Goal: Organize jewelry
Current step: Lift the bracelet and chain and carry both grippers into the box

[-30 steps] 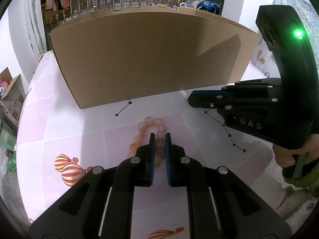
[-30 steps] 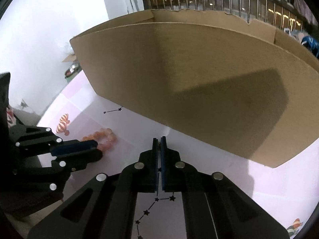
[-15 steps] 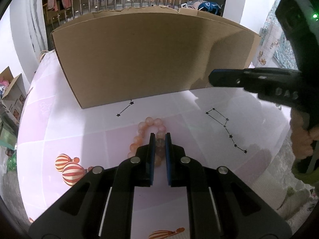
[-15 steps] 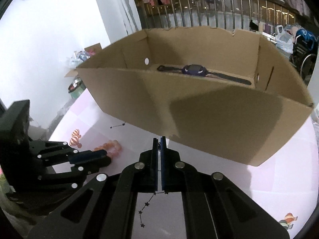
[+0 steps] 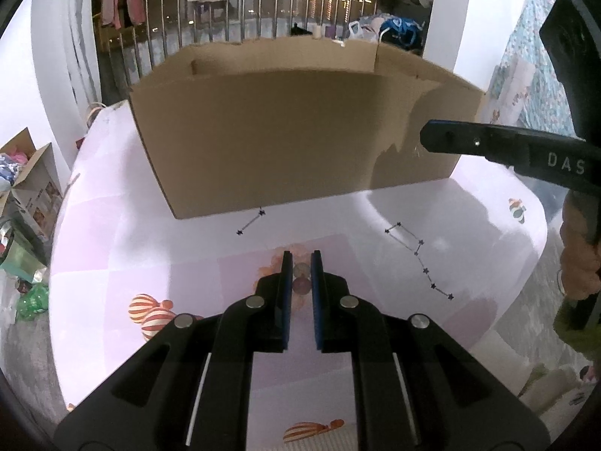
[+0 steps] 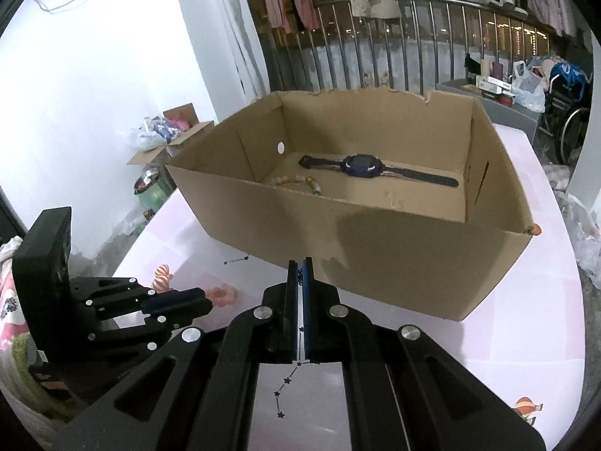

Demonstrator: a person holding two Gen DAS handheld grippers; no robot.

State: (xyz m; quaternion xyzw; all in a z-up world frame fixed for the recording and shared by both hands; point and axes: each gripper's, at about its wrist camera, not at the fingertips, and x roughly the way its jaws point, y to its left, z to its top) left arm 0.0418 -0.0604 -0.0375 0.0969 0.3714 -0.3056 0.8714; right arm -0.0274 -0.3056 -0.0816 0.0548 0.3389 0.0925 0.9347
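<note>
My left gripper [image 5: 299,263] is shut on a pink bead bracelet [image 5: 300,282] and holds it just above the pink table; beads show between the pads. It shows too in the right wrist view [image 6: 221,293] at the left gripper's tips [image 6: 203,302]. My right gripper [image 6: 299,274] is shut, nothing seen in it, raised before the open cardboard box [image 6: 375,263]. Inside the box lie a dark wristwatch [image 6: 360,165] and a pale bead bracelet [image 6: 300,182]. The right gripper also shows in the left wrist view [image 5: 428,137] near the box [image 5: 281,131].
The pink tabletop [image 5: 112,255] has balloon and constellation prints. Its rounded edge runs at the right [image 5: 541,225]. Boxes and bags [image 5: 22,173] stand on the floor at the left. A railing [image 6: 413,37] with hung clothes is behind.
My right gripper has risen, so the box's inside with the watch and pale bracelet has come into sight. My left gripper has lifted with the pink bracelet in its pads.
</note>
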